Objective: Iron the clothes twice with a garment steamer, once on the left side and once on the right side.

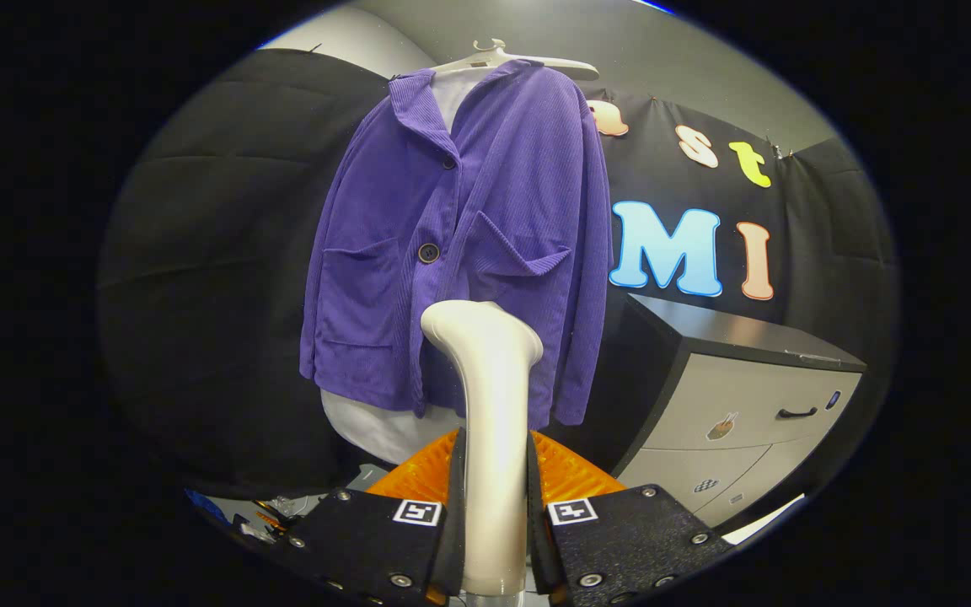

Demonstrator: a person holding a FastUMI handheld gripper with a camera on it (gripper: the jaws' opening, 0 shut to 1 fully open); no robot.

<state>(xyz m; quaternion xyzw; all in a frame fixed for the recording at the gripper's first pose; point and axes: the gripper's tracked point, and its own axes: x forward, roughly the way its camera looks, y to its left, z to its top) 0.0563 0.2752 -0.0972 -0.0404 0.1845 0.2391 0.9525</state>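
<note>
A purple corduroy jacket (460,244) hangs on a white hanger (519,61) against the black cloth wall, worn over a white garment (372,430) whose hem shows below the jacket's bottom edge. Two dark buttons and two patch pockets mark its front. The gripper (492,523) is clenched on the cream garment steamer (492,421), both fingers pressing its handle; the steamer's head rises just ahead of the fingers, in front of the jacket's lower hem near the middle. To the right, well apart from the jacket, stands a grey drawer cabinet (755,405) with a dark top and a black handle.
</note>
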